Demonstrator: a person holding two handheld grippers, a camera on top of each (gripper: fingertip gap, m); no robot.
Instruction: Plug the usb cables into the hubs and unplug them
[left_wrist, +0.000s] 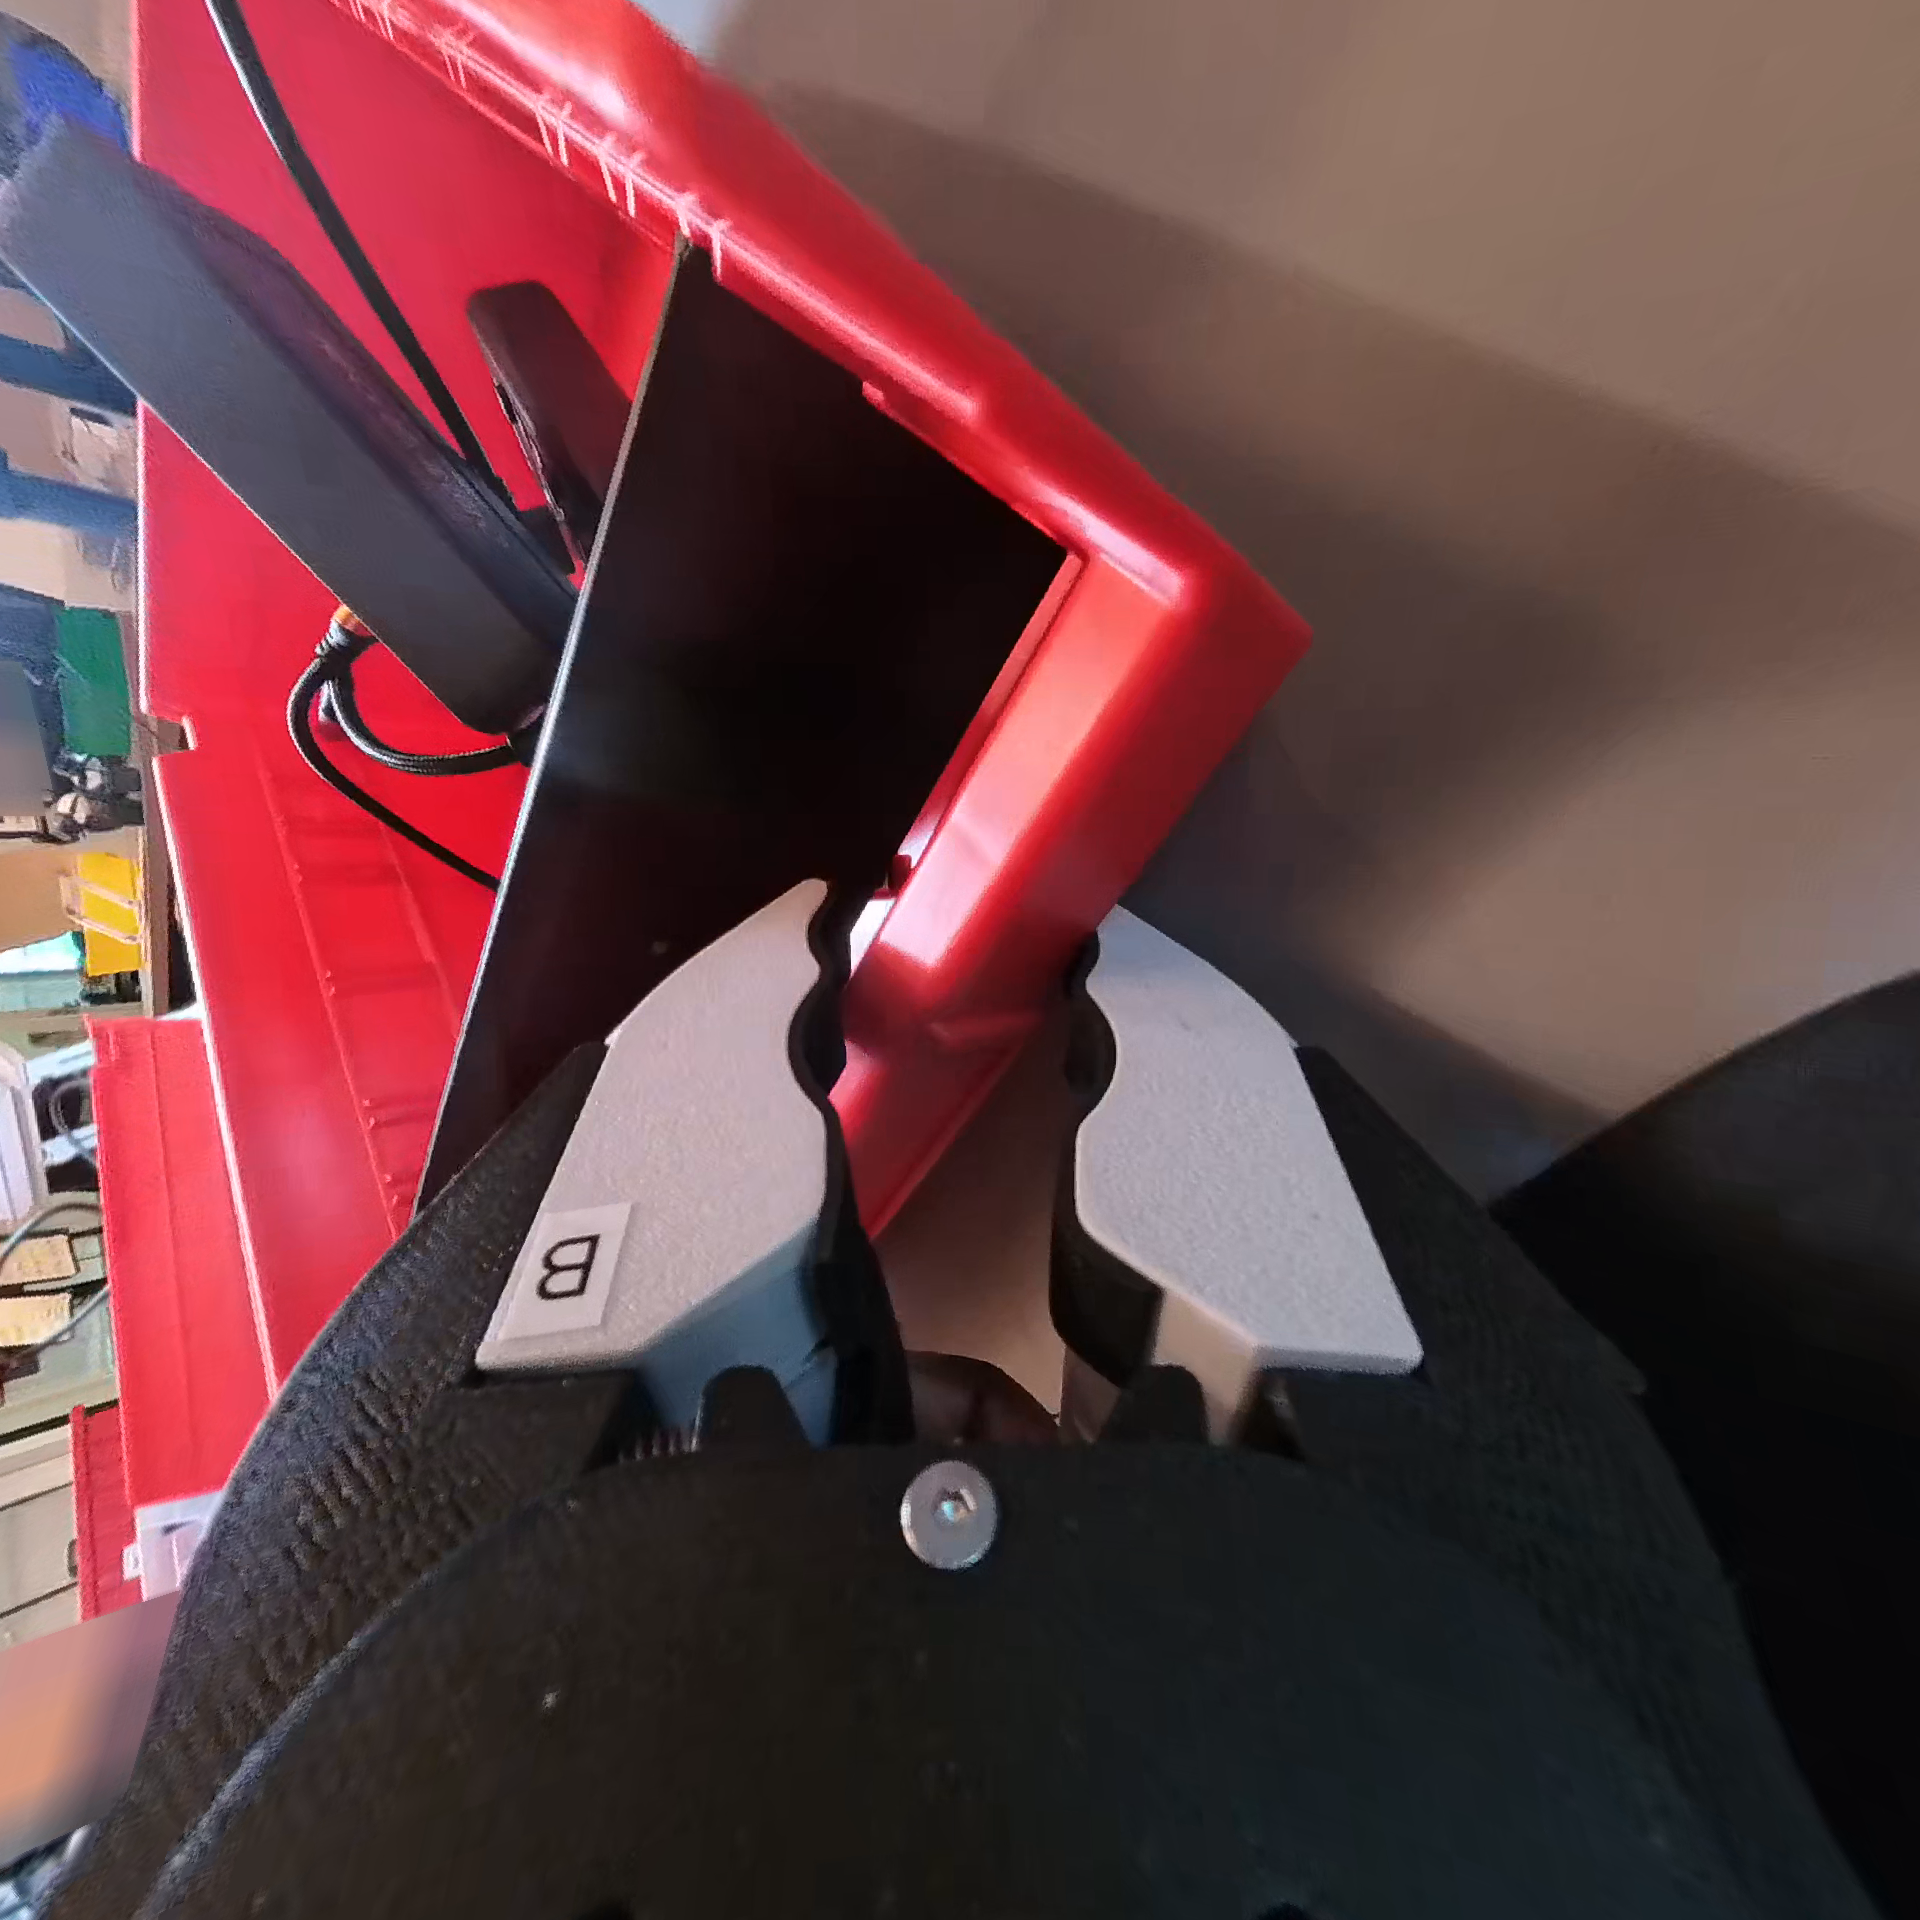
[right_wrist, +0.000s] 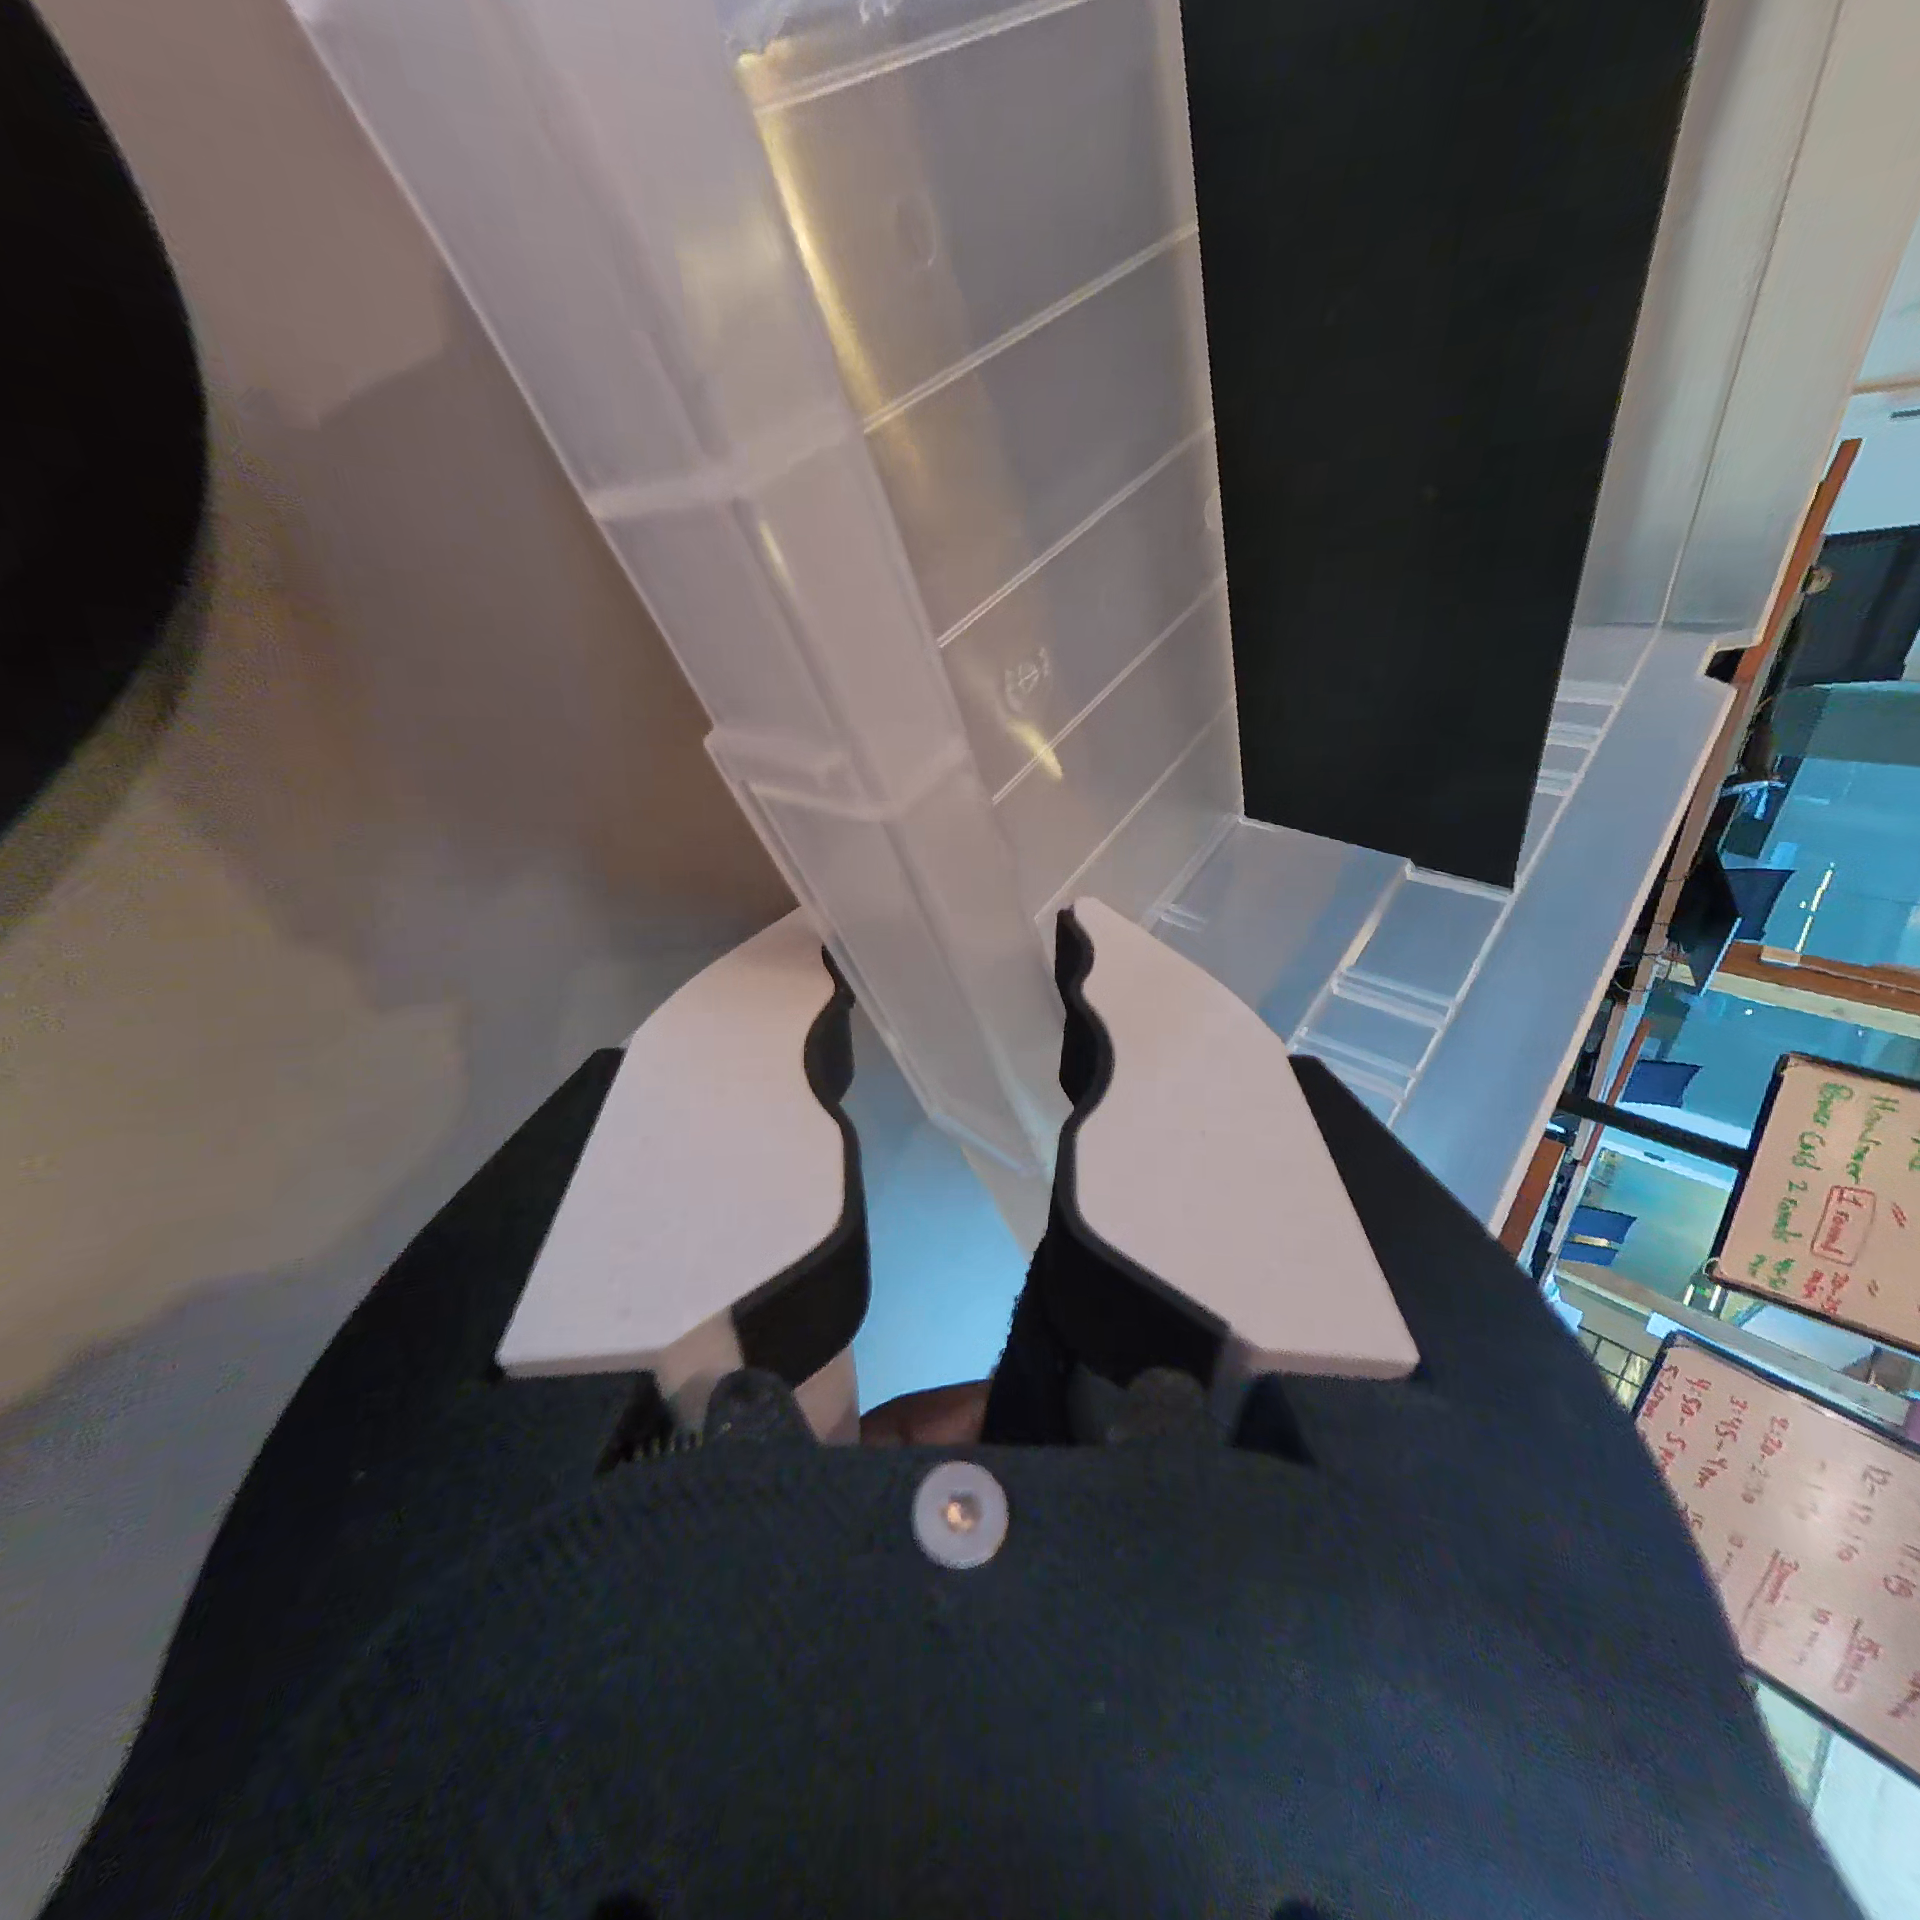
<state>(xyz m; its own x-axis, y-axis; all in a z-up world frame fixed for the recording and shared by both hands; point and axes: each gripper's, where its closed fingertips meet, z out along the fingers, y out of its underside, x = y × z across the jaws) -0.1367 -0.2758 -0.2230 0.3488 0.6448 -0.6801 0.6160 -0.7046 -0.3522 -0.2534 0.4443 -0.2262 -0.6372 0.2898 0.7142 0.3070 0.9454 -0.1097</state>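
Note:
My left gripper (left_wrist: 951, 940) is shut on the corner rim of a red bin (left_wrist: 1091, 727), one finger inside the wall and one outside. Inside the bin a long dark hub (left_wrist: 260, 416) lies beside a thin black cable (left_wrist: 343, 239). A braided cable (left_wrist: 416, 764) with an orange-tipped plug (left_wrist: 343, 629) lies below the hub. A black divider panel (left_wrist: 748, 644) stands across the bin. My right gripper (right_wrist: 945, 940) is shut on the wall rim of a clear plastic bin (right_wrist: 935, 520). That bin holds a black panel (right_wrist: 1403, 416). No cable or hub shows there.
Both bins rest on a beige table (left_wrist: 1455, 416), which also shows in the right wrist view (right_wrist: 364, 623). A dark rounded shape lies at the lower right of the left view (left_wrist: 1766, 1247) and the upper left of the right view (right_wrist: 62, 364). Whiteboards (right_wrist: 1818, 1195) stand beyond the clear bin. My hands' fingertips stand some 75 cm from each other.

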